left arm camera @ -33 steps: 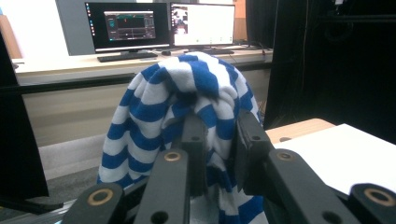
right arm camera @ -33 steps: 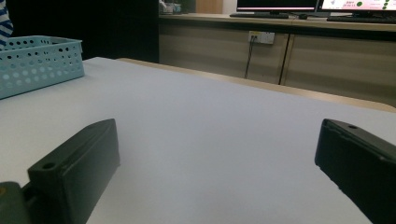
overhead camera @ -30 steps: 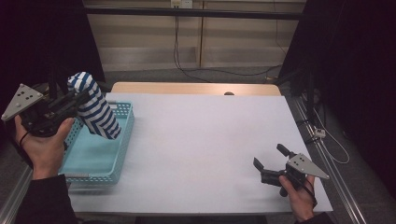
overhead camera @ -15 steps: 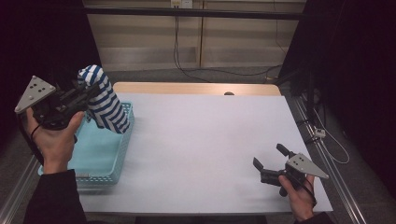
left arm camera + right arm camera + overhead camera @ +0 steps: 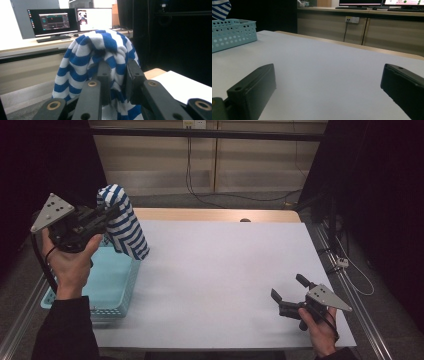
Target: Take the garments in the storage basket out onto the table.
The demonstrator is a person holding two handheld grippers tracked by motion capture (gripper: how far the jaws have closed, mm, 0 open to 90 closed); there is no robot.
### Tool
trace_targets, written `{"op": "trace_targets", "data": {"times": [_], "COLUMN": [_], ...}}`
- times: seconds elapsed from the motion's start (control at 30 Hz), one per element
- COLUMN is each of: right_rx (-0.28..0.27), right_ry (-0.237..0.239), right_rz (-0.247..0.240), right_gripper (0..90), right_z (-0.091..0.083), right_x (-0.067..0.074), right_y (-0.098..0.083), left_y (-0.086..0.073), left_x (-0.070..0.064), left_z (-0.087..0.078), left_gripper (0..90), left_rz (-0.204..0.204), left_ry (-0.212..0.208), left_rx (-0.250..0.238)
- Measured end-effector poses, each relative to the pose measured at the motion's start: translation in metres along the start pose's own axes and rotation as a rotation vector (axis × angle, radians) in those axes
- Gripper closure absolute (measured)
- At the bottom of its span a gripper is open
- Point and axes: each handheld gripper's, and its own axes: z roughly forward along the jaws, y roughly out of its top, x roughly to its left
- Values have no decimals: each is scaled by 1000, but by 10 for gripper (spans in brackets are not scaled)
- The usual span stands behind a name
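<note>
A blue and white striped cloth (image 5: 121, 222) hangs in the air over the far right corner of the light blue basket (image 5: 111, 275), at the table's left. My left gripper (image 5: 107, 215) is shut on the cloth's top; in the left gripper view the cloth (image 5: 100, 52) bulges over and between the jaws of my left gripper (image 5: 117, 77). My right gripper (image 5: 290, 290) rests low near the table's front right edge, open, with nothing between its jaws. In the right gripper view my right gripper (image 5: 329, 82) faces bare white table, with the basket (image 5: 232, 33) and a bit of the cloth (image 5: 220, 8) at far left.
The white table top (image 5: 225, 270) has a wooden strip (image 5: 215, 215) along its far edge. Metal rails run down both sides. Cables hang by the far wall and lie on the floor at right. Monitors (image 5: 56, 21) stand on a desk behind.
My left gripper has carried the striped cloth up and to the right, out of the basket toward the table's middle. The right gripper has stayed still.
</note>
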Motion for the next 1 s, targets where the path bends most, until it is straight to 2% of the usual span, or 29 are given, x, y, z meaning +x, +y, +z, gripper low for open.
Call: {"op": "trace_targets", "data": {"times": [0.03,0.07,0.13,0.17,0.33,0.5,0.67,0.73,0.77,0.87,1.0], "right_rx": [1,1,0,0,-2,-1,0,0,0,-1,1], "right_ry": [0,0,1,1,3,0,-1,-1,-1,-1,1], "right_rz": [1,1,0,0,0,0,1,2,1,1,1], "right_gripper": [0,0,0,0,0,0,0,0,0,0,0], "right_z": [0,0,0,0,-1,-1,-1,-1,-1,-1,-1], "right_x": [0,0,0,0,0,0,0,0,0,0,-1], "right_y": [0,0,0,0,0,0,0,0,0,0,0], "left_y": [0,1,2,4,11,12,12,13,13,14,13], "left_x": [-1,-3,-5,-9,-16,-23,-28,-29,-33,-36,-45], "left_z": [1,4,7,10,17,26,34,36,39,43,51], "left_gripper": [767,767,768,767,767,767,767,767,767,767,767], "left_rz": [21,8,8,24,47,41,15,31,19,24,22], "left_ry": [-7,-17,-24,-34,-59,-80,-109,-116,-127,-136,-175], "left_rx": [16,7,5,13,12,13,9,18,14,12,26]}}
